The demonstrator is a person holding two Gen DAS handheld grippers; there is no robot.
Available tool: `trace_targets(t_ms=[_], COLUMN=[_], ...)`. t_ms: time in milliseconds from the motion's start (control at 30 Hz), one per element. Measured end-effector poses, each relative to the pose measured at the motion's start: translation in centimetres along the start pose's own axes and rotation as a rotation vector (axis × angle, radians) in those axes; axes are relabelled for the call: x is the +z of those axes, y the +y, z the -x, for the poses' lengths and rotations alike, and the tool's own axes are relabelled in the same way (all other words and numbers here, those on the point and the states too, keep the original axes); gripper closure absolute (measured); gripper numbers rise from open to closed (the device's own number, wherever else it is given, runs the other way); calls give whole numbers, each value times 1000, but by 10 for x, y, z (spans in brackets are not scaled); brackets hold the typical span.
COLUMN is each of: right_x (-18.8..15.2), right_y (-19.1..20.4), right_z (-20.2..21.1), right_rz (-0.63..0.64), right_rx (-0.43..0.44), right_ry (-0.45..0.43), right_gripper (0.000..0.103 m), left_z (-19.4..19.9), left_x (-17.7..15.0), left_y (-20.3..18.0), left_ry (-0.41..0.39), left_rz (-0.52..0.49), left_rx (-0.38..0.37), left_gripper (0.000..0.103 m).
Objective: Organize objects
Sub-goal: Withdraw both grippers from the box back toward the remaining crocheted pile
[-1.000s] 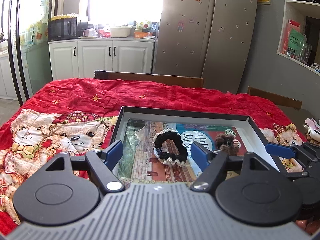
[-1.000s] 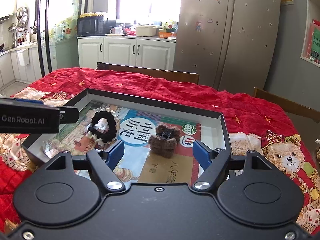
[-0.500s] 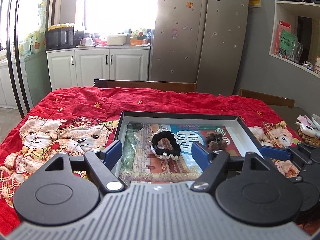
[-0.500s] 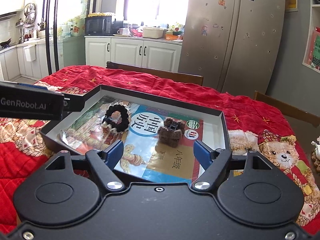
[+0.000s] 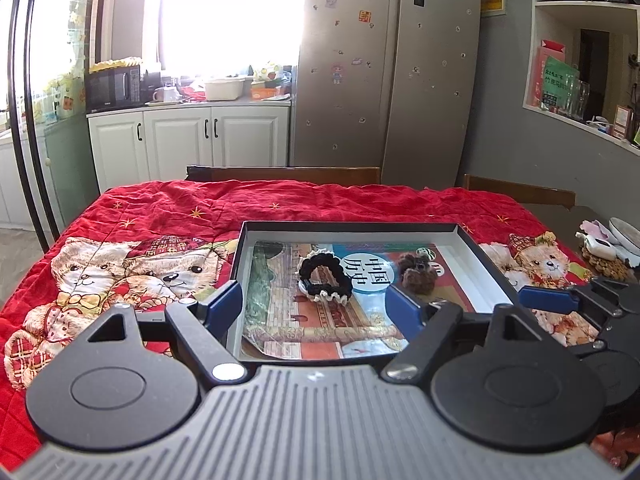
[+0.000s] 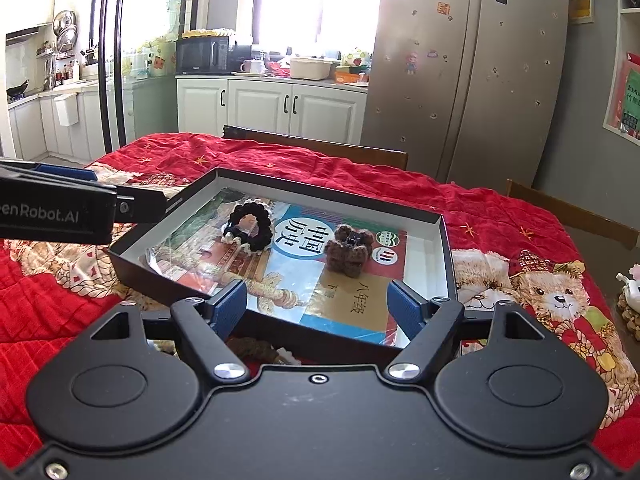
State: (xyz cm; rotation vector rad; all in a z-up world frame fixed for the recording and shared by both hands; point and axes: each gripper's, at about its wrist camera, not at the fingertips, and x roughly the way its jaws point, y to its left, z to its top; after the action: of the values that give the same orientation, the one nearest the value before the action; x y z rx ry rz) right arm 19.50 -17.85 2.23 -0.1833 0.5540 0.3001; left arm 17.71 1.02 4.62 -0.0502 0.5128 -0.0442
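A shallow black box [image 5: 352, 226] with white inner walls lies on the red blanket and holds a history textbook [image 5: 312, 320]. On the book rest a black-and-white scrunchie [image 5: 324, 276] and a brown fuzzy hair clip [image 5: 418, 272]. My left gripper [image 5: 314, 308] hovers open over the box's near edge, nothing between its blue pads. The right wrist view shows the same box [image 6: 328, 196], scrunchie [image 6: 248, 228] and clip [image 6: 348, 250]. There my right gripper [image 6: 318, 304] is open and empty above the near rim. The left gripper [image 6: 60, 208] juts in from the left.
A red teddy-bear blanket [image 5: 140, 240] covers the table. Wooden chair backs [image 5: 288, 174] stand at the far side. A woven coaster with white items [image 5: 600, 248] sits at the right edge. A small brown-and-white thing [image 6: 256, 348] lies on the blanket below my right gripper.
Both grippers have drawn back from the box and lifted a little, so the box looks smaller and farther. The scrunchie and clip have not moved.
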Motion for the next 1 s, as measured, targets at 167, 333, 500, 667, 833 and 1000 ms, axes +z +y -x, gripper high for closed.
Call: trace_targets(t_ms=[167,333,500,667,833,1000], right_x=[-4,-7,-13,-18,-26,-35], right_y=[3,5,6,6,5,5], right_z=[10,20,30,41,49,55], right_rz=[7,8,17,17,6,2], right_rx=[4,9,10,15,23,27], right_ry=[-3,-6,-5,-7,-1,10], right_gripper=[27,27,27,27,26,26], left_z=[10,21,31,40,46,54], left_x=[-3,-6,-10,-17,-23,-33], left_y=[0,0,2,3,5,7], left_ry=[-7,-11,-17,-15,-14,-12], left_rz=[-8,-24,-37,-44,-49,-59], left_rx=[-7,-12,-19,-25,-28,-22], left_gripper=[16,16,15,15,15,15])
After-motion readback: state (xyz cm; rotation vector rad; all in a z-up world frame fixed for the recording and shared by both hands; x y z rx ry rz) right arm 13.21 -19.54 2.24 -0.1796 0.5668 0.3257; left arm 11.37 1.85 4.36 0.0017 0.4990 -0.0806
